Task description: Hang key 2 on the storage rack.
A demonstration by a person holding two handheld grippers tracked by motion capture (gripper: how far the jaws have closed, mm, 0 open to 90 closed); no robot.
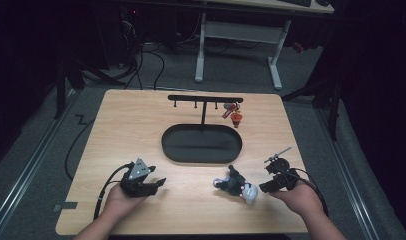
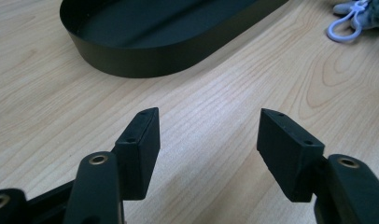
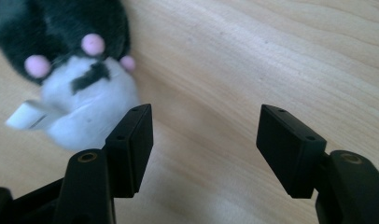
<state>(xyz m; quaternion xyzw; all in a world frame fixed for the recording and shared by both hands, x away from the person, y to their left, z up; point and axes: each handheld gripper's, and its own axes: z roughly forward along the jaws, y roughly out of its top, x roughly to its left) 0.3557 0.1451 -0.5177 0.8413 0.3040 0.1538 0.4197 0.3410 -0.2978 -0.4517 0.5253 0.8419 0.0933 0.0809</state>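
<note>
On the table's (image 1: 141, 130) near right, just beside the right gripper (image 3: 204, 140), jaws wide and empty: plush toy keychain (image 1: 237, 186), judged soft, light, squashy; best pinched at the body or white loop

Table (image 1: 141, 125): pale wood-grain top, smooth, faint sheen.
Oval tray (image 1: 201, 143): thin black metal by its look, matt, smooth wall.
Hook stand (image 1: 205, 99): black, matt, slender bar and post.
Plush toy (image 1: 235, 186): dark and white fuzzy cloth, pink felt-like dots, white plastic loop.
Left gripper (image 2: 208, 140) and right gripper (image 3: 206, 140): black matt plastic jaw blocks, brass-coloured insets.
</note>
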